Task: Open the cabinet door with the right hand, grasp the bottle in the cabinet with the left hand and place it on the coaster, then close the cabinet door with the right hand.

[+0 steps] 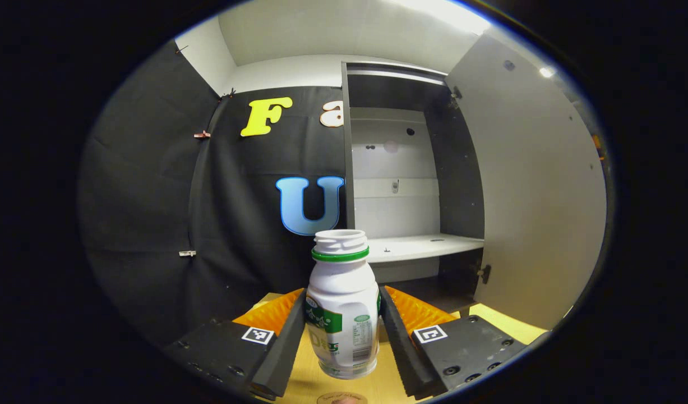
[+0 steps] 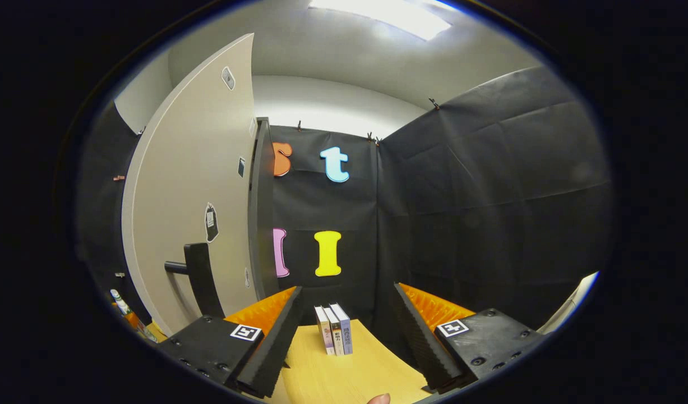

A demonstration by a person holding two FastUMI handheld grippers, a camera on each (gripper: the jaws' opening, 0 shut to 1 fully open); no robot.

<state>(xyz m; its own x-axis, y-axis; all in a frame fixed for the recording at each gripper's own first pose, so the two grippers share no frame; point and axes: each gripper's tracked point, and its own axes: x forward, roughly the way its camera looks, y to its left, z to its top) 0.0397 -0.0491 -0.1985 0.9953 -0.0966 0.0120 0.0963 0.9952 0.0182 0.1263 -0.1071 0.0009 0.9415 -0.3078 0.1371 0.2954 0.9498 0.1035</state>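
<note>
The left gripper (image 1: 342, 325) grasps the upright white plastic bottle (image 1: 342, 314), mouth upward, above the wooden table (image 1: 506, 322); the right gripper (image 2: 344, 336) is released.

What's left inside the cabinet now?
The cabinet stands open with a bare white shelf and pale back panels. The bottle is out, between the left claw's fingers. Below the shelf it is too dark to judge.

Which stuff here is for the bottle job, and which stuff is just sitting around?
For the job:
- bottle, held between the left gripper fingers
- cabinet, open
- cabinet door with its handle
- right gripper, open, holding nothing

Just sitting around:
- three small boxes standing on the table
</note>
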